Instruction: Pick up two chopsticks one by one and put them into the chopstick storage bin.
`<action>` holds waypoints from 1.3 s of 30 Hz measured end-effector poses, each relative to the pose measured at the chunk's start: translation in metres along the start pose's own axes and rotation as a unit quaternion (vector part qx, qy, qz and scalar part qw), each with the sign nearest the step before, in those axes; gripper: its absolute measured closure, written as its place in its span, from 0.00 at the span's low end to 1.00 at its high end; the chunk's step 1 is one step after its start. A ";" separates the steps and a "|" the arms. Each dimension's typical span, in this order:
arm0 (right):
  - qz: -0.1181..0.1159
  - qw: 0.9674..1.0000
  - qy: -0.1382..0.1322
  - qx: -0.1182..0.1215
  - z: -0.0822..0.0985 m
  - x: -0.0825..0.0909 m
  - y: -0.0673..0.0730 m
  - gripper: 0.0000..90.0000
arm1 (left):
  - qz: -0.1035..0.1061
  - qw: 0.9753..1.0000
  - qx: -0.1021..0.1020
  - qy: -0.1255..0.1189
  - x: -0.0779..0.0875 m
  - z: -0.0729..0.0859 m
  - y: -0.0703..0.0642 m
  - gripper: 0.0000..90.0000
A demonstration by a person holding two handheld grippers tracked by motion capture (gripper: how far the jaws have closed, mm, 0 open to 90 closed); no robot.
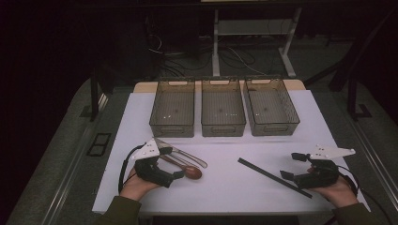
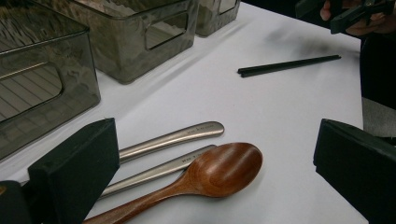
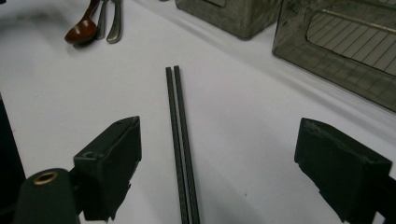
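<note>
Chopsticks (image 3: 180, 140) (unmarked) — spoon-handle (image 2: 173, 138) engraving unreadable

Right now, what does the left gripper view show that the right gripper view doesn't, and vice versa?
Left gripper view: the engraved ends of two metal handles, the wooden spoon up close between open jaws, and the other hand-held gripper far off. Right gripper view: the chopsticks running lengthwise between its own open jaws, untouched. Both: the white table, the smoky plastic bins, the spoon and the chopsticks.
</note>
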State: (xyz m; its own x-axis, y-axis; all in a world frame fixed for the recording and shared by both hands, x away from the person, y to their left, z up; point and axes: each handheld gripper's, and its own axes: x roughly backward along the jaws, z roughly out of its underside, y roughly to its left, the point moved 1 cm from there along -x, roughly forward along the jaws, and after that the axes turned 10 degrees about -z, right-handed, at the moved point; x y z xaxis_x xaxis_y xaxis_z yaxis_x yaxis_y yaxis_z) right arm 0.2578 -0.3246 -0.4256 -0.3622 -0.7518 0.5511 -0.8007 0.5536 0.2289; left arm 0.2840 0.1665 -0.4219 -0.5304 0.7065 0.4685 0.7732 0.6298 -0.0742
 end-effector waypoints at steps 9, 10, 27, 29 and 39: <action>-0.007 1.000 0.018 -0.004 0.001 -0.006 0.000 0.21 | 0.000 1.000 0.000 0.000 0.000 0.000 0.000 0.00; -0.009 1.000 0.017 -0.003 0.002 -0.007 0.000 0.23 | 0.000 1.000 0.001 -0.001 0.000 0.000 -0.001 0.00; -0.029 0.998 0.055 0.010 0.005 -0.018 0.005 0.44 | -0.001 1.000 -0.003 0.003 -0.001 0.001 -0.001 0.00; -0.031 0.997 0.062 0.013 0.005 -0.020 0.006 0.50 | -0.001 1.000 -0.002 0.003 -0.001 0.001 -0.001 0.00; -0.028 0.996 0.084 0.018 0.007 -0.023 0.005 0.73 | 0.000 1.000 -0.004 0.005 -0.002 0.001 -0.001 0.00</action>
State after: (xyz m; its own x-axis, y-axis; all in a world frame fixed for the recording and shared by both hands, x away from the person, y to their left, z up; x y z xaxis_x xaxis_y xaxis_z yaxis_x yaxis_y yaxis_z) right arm 0.2592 -0.3072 -0.4426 -0.2336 -0.7089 0.6655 -0.8354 0.4965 0.2356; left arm 0.2839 0.1645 -0.4239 -0.5276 0.7027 0.4773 0.7753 0.6280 -0.0676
